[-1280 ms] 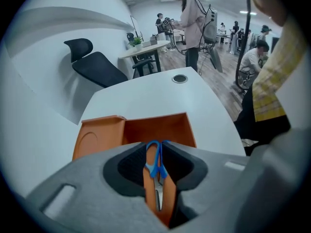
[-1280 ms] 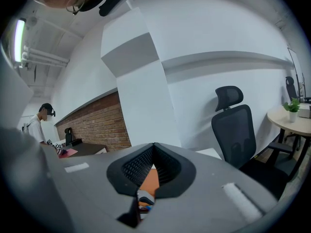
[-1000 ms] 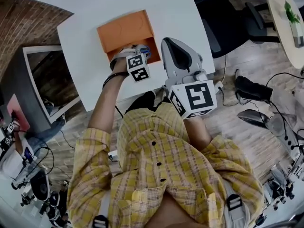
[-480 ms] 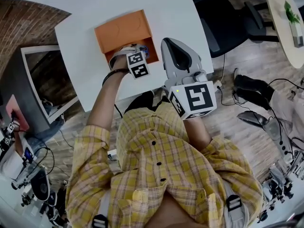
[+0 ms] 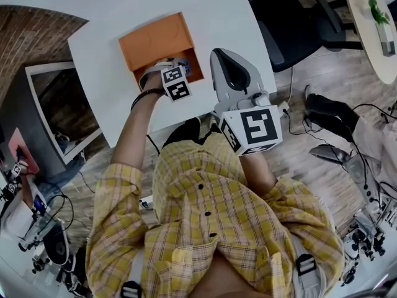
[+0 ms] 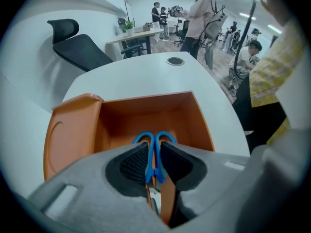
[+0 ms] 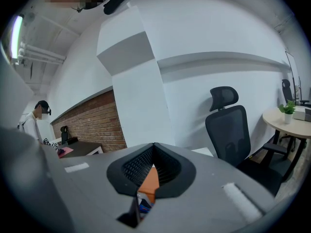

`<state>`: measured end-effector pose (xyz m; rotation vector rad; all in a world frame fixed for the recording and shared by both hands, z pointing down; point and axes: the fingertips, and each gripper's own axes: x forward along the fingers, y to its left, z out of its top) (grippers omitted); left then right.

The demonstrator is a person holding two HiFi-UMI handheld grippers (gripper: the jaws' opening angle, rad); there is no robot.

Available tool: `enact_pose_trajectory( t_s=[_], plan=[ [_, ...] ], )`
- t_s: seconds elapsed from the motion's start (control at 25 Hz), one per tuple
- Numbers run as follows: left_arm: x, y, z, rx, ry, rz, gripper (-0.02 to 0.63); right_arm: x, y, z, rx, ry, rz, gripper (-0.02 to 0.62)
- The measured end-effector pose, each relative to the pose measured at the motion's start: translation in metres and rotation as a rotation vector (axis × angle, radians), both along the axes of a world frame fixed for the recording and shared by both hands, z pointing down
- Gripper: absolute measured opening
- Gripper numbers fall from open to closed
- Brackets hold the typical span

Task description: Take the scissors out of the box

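Note:
An orange box (image 5: 155, 39) stands open on the white table (image 5: 124, 5), its lid (image 6: 68, 135) folded flat to the left. The blue-handled scissors (image 6: 144, 140) lie inside it near the front wall. My left gripper (image 5: 178, 66) points steeply down into the box. Its jaws (image 6: 154, 154) are closing, and the dark pads sit against the blue handles on both sides. My right gripper (image 5: 218, 56) hovers beside the box's right edge, pointing almost level. In its own view the right gripper (image 7: 154, 148) is shut and holds nothing.
A black office chair (image 5: 291, 23) stands beyond the table's right edge. A round table with a plant (image 5: 378, 17) is at the far right. A dark desk (image 5: 56, 104) sits left of the table. Cables and gear lie on the wood floor (image 5: 335, 129).
My left gripper stays in the box and tips a little steeper. The right gripper has not moved. The whole view shifts slightly.

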<state>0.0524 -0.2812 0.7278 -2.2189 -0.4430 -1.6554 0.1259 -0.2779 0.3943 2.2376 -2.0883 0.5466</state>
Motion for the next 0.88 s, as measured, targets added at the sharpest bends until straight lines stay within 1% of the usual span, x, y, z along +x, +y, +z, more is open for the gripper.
enact_pose_trajectory(
  t_s=[0.16,0.36,0.52,0.88],
  plan=[
    [0.004,0.0,0.002,0.031,0.009,0.013,0.083,0.006,0.001,-0.003,0.004,0.006,0.002,0.006],
    [0.007,-0.003,0.001,0.053,0.043,-0.064,0.081,0.008,0.006,-0.001,0.005,-0.001,0.001,0.006],
    [0.009,-0.004,-0.009,0.06,0.087,-0.116,0.081,0.003,0.012,0.001,0.0,-0.001,-0.004,0.006],
    [0.011,-0.003,-0.036,0.075,0.155,-0.183,0.083,-0.008,0.026,-0.01,0.02,0.016,-0.025,0.006]
  ],
)
